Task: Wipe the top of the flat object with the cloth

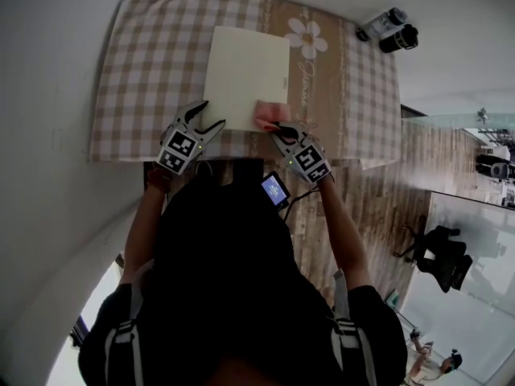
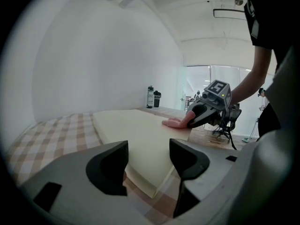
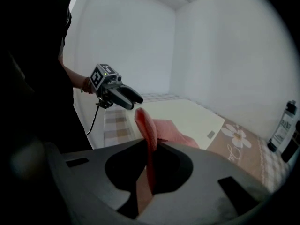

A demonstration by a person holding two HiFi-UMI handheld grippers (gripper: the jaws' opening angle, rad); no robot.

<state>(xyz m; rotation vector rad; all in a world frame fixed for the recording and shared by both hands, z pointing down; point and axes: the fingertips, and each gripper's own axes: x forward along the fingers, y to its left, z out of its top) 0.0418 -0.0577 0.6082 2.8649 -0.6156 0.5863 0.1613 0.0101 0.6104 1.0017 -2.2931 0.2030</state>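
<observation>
A pale cream board (image 1: pixel 245 75), smooth, thin and rectangular, lies flat on the checked tabletop (image 1: pixel 145 71). It has a small grey mark near its right edge. The right tongs (image 1: pixel 278 129) are closed on a pink cloth (image 1: pixel 269 112), which lies bunched on the board's near right corner. The left tongs (image 1: pixel 203 119) stand wide apart at the board's near left corner and grip nothing. Two bottles (image 1: pixel 390 29) stand at the tabletop's far right corner.
</observation>
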